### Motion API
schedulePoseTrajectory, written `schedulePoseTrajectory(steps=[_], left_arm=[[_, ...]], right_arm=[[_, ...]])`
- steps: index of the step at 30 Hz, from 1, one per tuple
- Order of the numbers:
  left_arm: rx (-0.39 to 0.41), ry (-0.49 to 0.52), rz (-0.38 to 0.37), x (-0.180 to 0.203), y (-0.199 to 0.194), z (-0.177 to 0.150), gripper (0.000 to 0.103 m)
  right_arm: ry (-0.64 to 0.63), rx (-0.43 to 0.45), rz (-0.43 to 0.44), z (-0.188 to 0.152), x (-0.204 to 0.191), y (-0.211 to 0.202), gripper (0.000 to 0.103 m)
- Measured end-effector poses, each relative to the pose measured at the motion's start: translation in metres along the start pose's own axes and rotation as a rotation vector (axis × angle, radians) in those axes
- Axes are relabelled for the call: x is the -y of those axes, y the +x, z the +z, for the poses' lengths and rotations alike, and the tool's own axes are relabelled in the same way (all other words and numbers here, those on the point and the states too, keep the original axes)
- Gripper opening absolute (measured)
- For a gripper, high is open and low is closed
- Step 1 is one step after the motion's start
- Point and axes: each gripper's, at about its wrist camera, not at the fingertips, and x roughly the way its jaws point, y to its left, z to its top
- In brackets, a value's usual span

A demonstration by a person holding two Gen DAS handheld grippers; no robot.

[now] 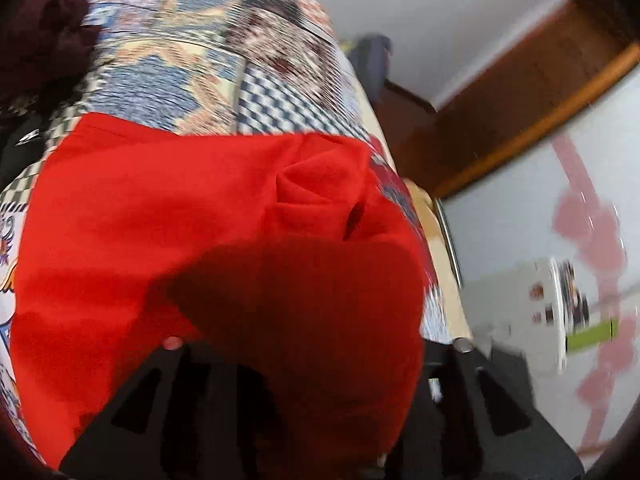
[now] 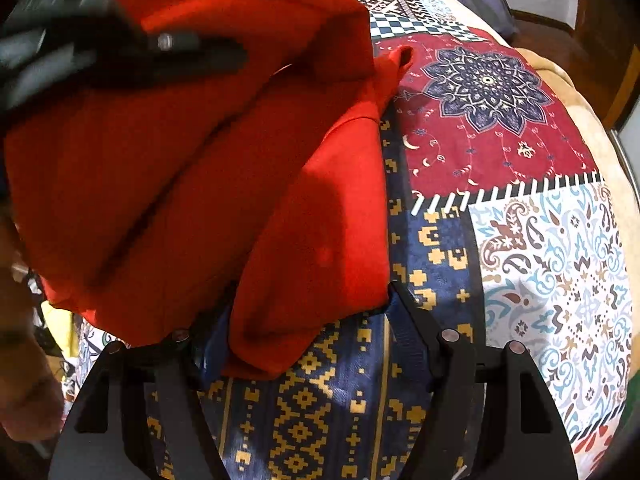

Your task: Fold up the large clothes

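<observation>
The right gripper point(image 2: 308, 320) has its jaws spread wide, pointing steeply down at the bed, and the lower hem of the red garment point(image 2: 208, 168) droops in between them. The right finger point(image 2: 404, 300) stands just at the cloth's edge, the left finger is buried under the hem, and no pad is seen pressing, so this one reads as open. Beneath it runs the patchwork bedspread point(image 2: 500, 132), navy and gold under the fingers, a crimson mandala panel beyond, pale paisley off to the right.

At the top left of that view sits the left gripper point(image 2: 224, 56), blurred, lying on the garment's upper fold. In its own camera the left gripper point(image 1: 316, 344) is swamped: a dark red fold of the red garment point(image 1: 180, 208) hangs right over the gap, hiding the fingertips, so there is no telling whether the cloth is pinched or loose.

The garment lies bunched and half doubled over on the bedspread point(image 1: 180, 48). Farther out: a maroon knit heap point(image 1: 40, 32) at the bedspread's far corner, a wooden door frame point(image 1: 532, 96), and a pale wall with pink markings point(image 1: 588, 220).
</observation>
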Motion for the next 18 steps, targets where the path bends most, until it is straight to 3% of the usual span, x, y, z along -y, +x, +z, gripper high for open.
schedulePoseTrajectory(steps=[2,7,10,13,15,18], left_arm=[[-0.022,0.027,-0.047,0.002,-0.003,-0.004,0.045],[0.034,0.127,-0.115,0.011,-0.045,-0.013,0.050],[0.094,0.142,-0.114,0.007,-0.071,-0.010,0.052],[0.169,0.175,-0.056,-0.006,-0.097,-0.006,0.060],[0.216,0.196,0.041,-0.020,-0.106,-0.003,0.063],[0.214,0.203,0.150,-0.044,-0.107,-0.002,0.063]], right_arm=[[0.009,0.000,0.002,-0.003,0.006,-0.008,0.068],[0.008,0.039,-0.027,-0.007,0.011,-0.034,0.068],[-0.001,0.075,-0.040,-0.003,0.017,-0.049,0.068],[-0.004,0.117,-0.039,-0.002,0.016,-0.069,0.068],[-0.005,0.141,-0.020,-0.001,0.013,-0.080,0.068],[0.007,0.198,0.035,0.007,0.003,-0.084,0.068]])
